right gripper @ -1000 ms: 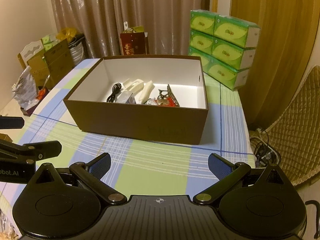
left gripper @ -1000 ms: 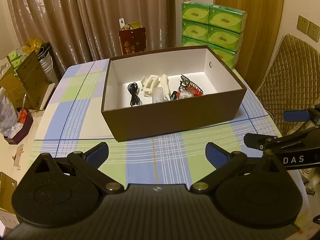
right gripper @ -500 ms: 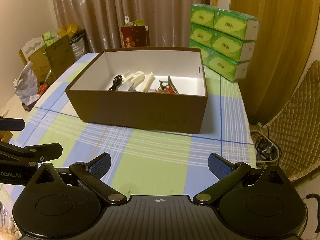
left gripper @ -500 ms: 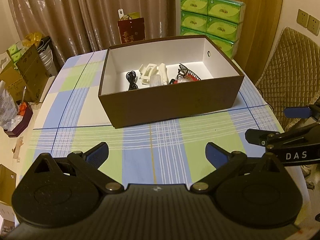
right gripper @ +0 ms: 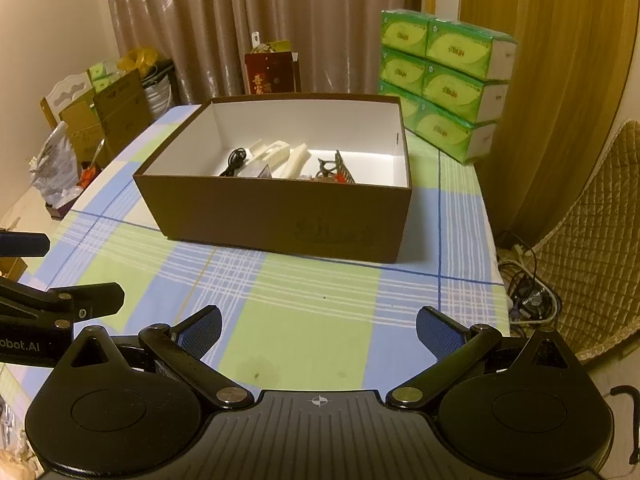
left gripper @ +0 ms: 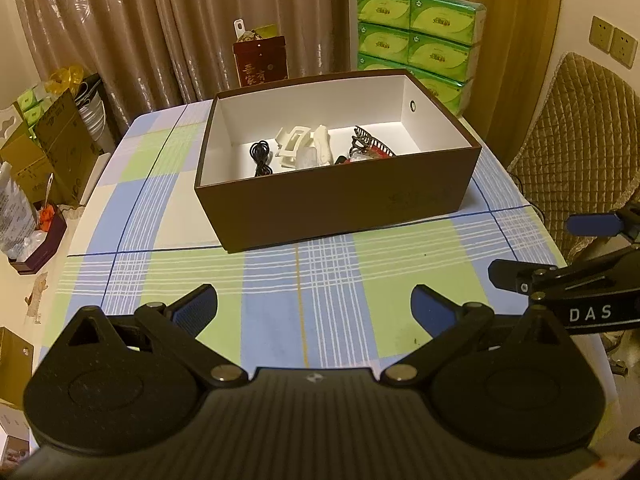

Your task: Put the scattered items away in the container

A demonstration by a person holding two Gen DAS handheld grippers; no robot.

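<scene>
A brown box [left gripper: 340,204] with a white inside stands on the checked tablecloth [left gripper: 328,280]; it also shows in the right wrist view [right gripper: 280,220]. Inside lie a black cable [left gripper: 260,154], white plastic pieces [left gripper: 296,144], a dark hair claw [left gripper: 366,140] and small red bits. The same cable [right gripper: 234,160] and white pieces [right gripper: 280,156] show from the right. My left gripper [left gripper: 314,306] is open and empty, over the near part of the table. My right gripper [right gripper: 318,330] is open and empty, beside it to the right.
Green tissue packs [right gripper: 448,84] are stacked at the back right. A red gift bag [left gripper: 262,62] stands behind the box. Cardboard boxes and bags [left gripper: 48,148] crowd the left side. A quilted chair [left gripper: 580,140] and floor cables [right gripper: 528,292] are on the right.
Both grippers have drawn back from the box and risen a little. The box looks smaller and farther. Both stay open and empty.
</scene>
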